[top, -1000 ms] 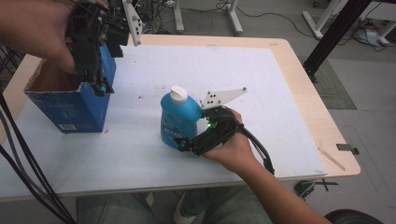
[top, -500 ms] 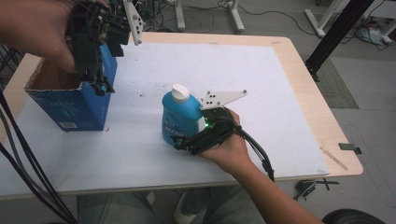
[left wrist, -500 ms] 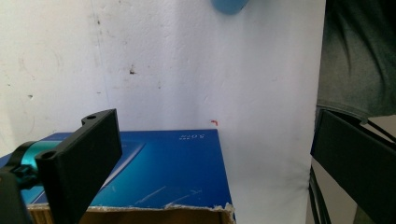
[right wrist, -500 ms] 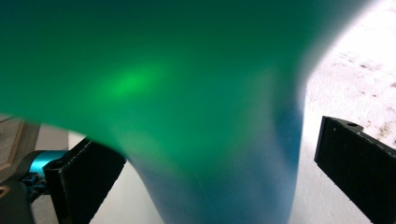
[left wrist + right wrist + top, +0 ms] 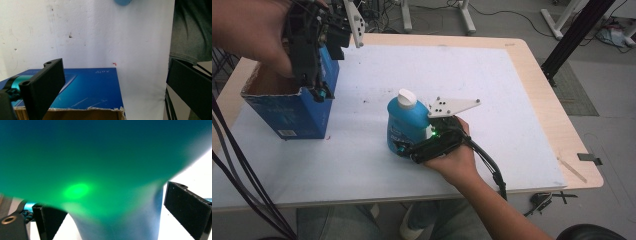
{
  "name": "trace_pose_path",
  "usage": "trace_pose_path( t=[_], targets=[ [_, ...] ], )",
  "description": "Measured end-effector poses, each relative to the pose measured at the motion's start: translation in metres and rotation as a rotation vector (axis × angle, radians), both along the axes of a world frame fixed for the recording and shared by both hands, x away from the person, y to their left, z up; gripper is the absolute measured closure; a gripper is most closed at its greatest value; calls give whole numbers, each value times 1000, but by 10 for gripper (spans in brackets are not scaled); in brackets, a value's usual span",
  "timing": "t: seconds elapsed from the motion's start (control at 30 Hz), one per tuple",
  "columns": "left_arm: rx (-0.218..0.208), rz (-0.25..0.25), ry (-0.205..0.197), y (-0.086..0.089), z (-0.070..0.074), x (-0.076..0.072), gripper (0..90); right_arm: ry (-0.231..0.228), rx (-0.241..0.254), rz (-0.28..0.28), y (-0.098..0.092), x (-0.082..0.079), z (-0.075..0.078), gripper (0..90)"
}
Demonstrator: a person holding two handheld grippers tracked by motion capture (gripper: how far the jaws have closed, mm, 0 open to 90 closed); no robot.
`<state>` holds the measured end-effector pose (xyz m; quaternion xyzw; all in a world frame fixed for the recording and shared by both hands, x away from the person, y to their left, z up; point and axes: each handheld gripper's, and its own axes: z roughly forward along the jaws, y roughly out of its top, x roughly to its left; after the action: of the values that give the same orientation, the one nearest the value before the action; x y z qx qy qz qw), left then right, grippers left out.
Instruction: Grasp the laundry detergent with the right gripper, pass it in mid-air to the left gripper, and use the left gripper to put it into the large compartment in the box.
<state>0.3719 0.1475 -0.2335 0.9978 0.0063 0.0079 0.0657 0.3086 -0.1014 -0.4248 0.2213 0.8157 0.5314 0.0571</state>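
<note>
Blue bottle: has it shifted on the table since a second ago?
No. The blue bottle stands at the same spot relative to the blue box, between the right gripper's jaws, which have just been closing.

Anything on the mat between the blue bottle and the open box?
Nothing visible. The mat lies bare between the blue bottle and the box. The left claw hangs at the box's near right corner, beside its opening.

Right gripper view: blue bottle is a green-lit blur, label unreadable; whether the pads touch it cannot be told. High view: right gripper fingertips are hidden behind the bottle. Left gripper view: blue box is cut off by the bottom edge, interior unseen.
</note>
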Motion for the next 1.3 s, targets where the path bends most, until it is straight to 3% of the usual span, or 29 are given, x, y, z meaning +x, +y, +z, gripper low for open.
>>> trace_pose_path(
  t=[0.1,0.53,0.6,0.93,1.3],
  targets=[
    [4,-2,0,0,0,0,18,-6,6,6,0,-1,-1,151],
    [5,-1,1,1,-1,0,18,-17,2,2,2,-3,-3,193],
    [6,-1,1,1,-1,0,18,-19,8,10,1,-3,-3,255],
    [1,1,-2,0,-2,0,18,-30,10,-1,1,-3,-4,258],
    [10,-1,-1,-1,-3,0,18,-35,13,-6,1,-4,-6,325]
  ],
)
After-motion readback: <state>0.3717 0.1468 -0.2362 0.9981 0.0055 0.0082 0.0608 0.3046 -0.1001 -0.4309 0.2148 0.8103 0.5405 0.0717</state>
